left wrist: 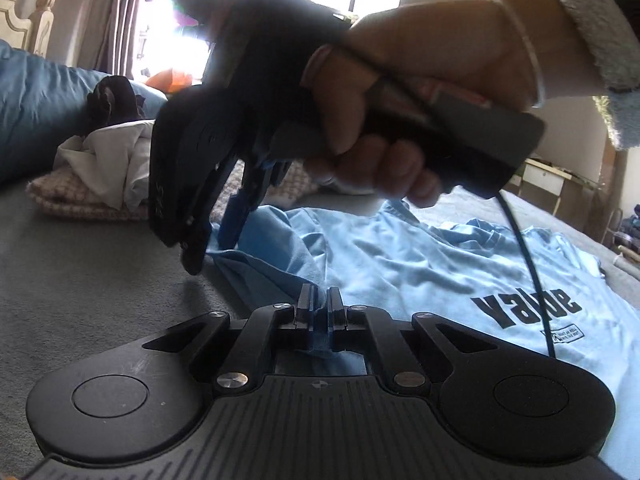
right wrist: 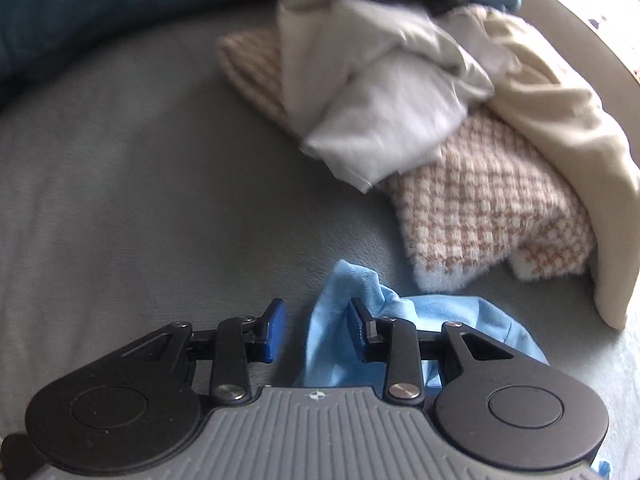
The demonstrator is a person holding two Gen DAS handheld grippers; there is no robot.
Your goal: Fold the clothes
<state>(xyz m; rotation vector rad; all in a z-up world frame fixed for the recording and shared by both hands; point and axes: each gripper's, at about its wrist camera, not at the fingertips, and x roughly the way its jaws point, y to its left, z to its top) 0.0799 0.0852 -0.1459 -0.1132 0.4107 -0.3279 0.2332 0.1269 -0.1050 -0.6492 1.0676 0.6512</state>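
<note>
A light blue T-shirt (left wrist: 420,264) with black lettering lies spread on the grey bed. My left gripper (left wrist: 319,300) is shut on a fold of its edge, with blue cloth pinched between the pads. My right gripper (right wrist: 316,328) is open; a corner of the blue T-shirt (right wrist: 344,320) lies between its blue pads, against the right one. In the left wrist view the right gripper (left wrist: 216,240) points down over the shirt's far corner, held by a hand.
A pile of clothes sits beyond the shirt: a white garment (right wrist: 380,120), a brown-and-white checked knit (right wrist: 492,212), a cream cloth (right wrist: 568,140) and a dark item on top. A blue duvet (left wrist: 36,112) lies behind. A black cable (left wrist: 528,264) hangs over the shirt.
</note>
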